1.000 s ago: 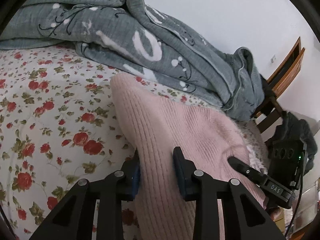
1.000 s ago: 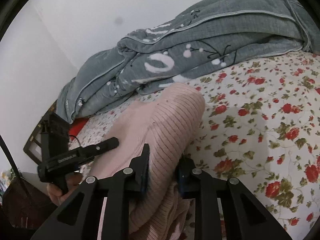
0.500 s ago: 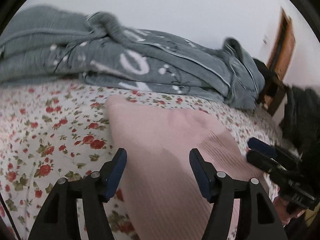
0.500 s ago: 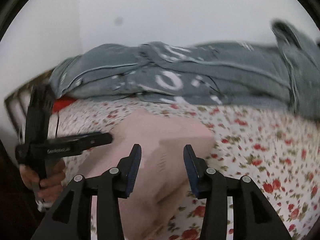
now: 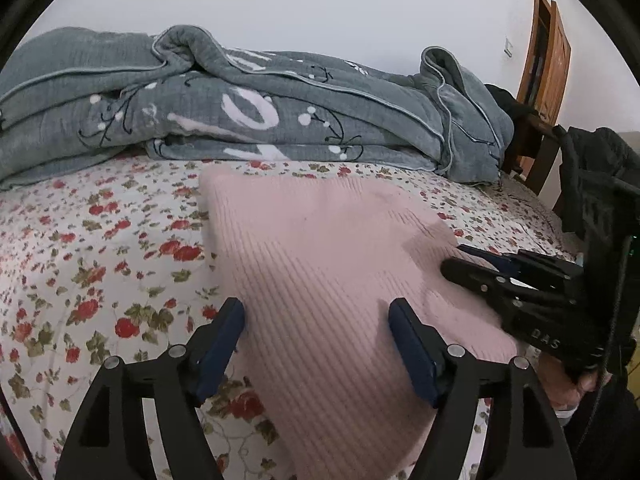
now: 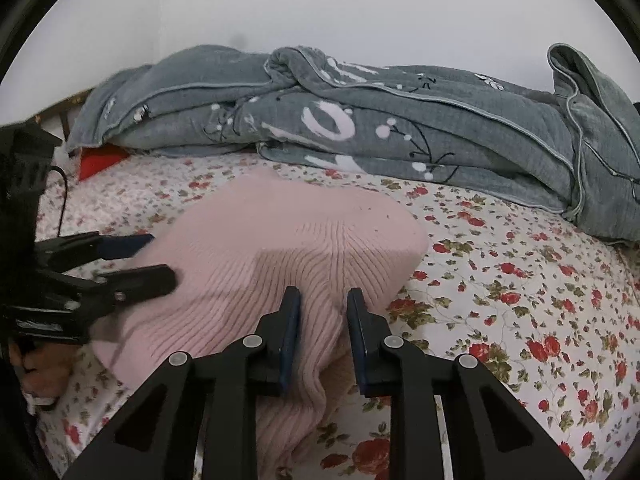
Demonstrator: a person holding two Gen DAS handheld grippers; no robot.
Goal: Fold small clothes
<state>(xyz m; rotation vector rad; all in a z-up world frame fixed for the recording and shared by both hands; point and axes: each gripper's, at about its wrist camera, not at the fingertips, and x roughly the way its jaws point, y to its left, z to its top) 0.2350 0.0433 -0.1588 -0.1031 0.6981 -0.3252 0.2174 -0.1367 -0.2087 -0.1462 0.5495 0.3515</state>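
Sweater [image 5: 320, 264] — pink, ribbed (folded).

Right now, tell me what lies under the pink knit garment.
The pink knit garment lies on the floral bedsheet, whose rose print shows all around it. Whatever sits directly beneath its folded layers is covered, so nothing else can be confirmed there.

Rumpled grey blanket [image 5: 256, 112] along the white wall [image 5: 320, 4], atop rose-print bedsheet [image 5: 80, 264]; wooden door [image 5: 546, 44] beyond.
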